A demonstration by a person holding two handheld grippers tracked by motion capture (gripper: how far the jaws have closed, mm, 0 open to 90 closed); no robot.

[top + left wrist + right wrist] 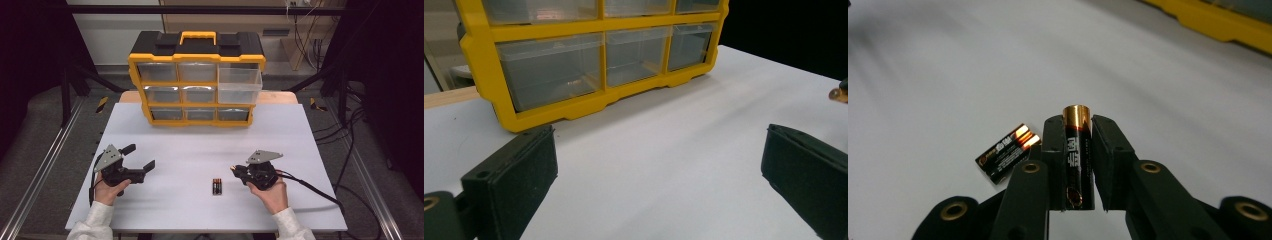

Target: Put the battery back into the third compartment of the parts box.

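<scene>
The right hand-held gripper squeezes one battery, two more batteries wait on the tabletop, the open drawer looks empty, and the left hand-held gripper gapes wide, holding nothing.

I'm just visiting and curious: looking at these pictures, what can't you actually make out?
- Printing on the held battery: right gripper view, clamped between the right tool pads, too small to read.
- Pair of batteries on the table: high view, too small to read labels.
- Organizer drawer contents: high view and left gripper view, cloudy plastic hides them.
- Organizer top: left gripper view, cut off by the upper edge.
- Left tool: open, its body below the frame.
</scene>
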